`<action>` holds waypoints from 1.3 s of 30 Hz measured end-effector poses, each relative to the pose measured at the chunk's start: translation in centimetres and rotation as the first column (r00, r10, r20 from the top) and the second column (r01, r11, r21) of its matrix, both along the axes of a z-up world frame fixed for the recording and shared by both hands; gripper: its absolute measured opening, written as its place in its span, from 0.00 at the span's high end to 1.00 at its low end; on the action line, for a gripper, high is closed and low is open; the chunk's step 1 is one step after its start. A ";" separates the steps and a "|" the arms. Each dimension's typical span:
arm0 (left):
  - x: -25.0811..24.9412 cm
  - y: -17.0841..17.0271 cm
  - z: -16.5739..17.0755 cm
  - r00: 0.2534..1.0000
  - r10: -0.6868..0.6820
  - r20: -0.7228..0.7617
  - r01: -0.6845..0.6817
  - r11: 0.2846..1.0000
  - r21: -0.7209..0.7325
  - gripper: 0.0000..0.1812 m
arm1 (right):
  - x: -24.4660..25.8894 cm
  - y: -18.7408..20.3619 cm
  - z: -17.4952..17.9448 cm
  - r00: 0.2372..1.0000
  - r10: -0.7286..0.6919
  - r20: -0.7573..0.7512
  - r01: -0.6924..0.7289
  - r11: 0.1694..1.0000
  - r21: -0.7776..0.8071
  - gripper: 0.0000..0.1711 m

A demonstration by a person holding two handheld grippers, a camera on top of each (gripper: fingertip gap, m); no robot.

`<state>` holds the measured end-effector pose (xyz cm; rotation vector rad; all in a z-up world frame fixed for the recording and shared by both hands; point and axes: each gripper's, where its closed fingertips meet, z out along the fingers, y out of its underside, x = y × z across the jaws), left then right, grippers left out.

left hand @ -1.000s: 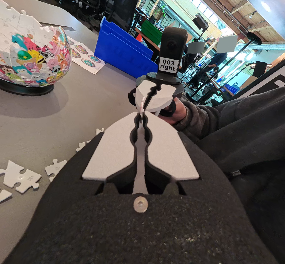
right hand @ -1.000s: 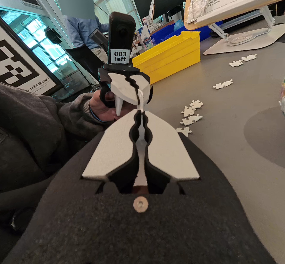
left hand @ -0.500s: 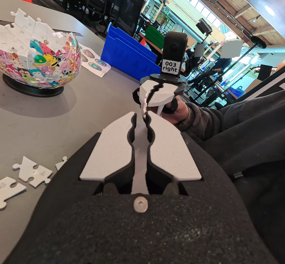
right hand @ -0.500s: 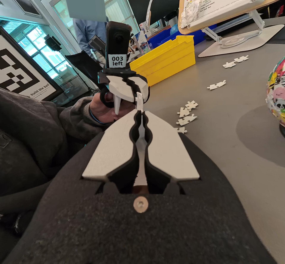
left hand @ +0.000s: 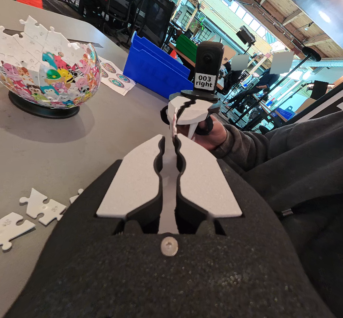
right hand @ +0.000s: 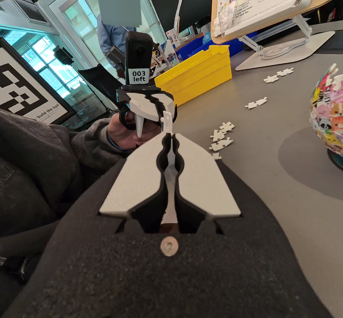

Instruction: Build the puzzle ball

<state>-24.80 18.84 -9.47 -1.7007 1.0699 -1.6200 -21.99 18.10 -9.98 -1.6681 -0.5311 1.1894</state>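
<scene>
Left gripper (left hand: 168, 138) fingers parted by a narrow gap, nothing between them. Right gripper (right hand: 170, 136) fingers pinched closed on a white puzzle piece (right hand: 167, 122) that sticks up edge-on past the tips. The two grippers face each other tip to tip above the grey table (left hand: 61, 153). Left of the left fingers, loose white pieces (left hand: 43, 207) lie face-down on the table. Right of the right fingers, a small cluster of pieces (right hand: 221, 135), more farther back. Beyond and to the left of the left fingers, half-built colourful puzzle ball (left hand: 50, 79) sits on a black stand (left hand: 42, 107), open top. Behind: blue bin (left hand: 156, 75), yellow bin (right hand: 194, 76)
</scene>
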 end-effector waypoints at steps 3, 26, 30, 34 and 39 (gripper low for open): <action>0.2 -0.4 -0.3 1.000 -0.017 -0.017 0.017 1.000 0.003 0.95 | -0.4 -0.2 0.0 1.000 0.015 0.013 -0.015 1.000 0.009 0.99; 0.9 -1.2 -1.7 0.994 -0.022 -0.110 0.031 0.996 0.078 0.99 | -0.5 -0.2 -0.5 0.986 -0.006 0.168 -0.013 0.993 0.117 0.99; 0.9 -1.0 -1.9 0.993 -0.017 -0.119 0.028 0.996 0.086 0.99 | -0.4 0.1 0.1 0.914 -0.060 0.402 -0.053 0.962 0.266 0.92; 1.1 -1.4 -1.8 0.992 -0.026 -0.121 0.039 0.994 0.104 0.99 | -0.8 0.0 -0.1 0.858 -0.012 0.514 -0.136 0.959 0.249 0.92; 1.5 -1.8 -1.6 0.994 -0.029 -0.104 0.041 0.993 0.115 0.99 | -1.0 -0.3 -0.4 0.841 0.016 0.540 -0.164 0.960 0.227 0.98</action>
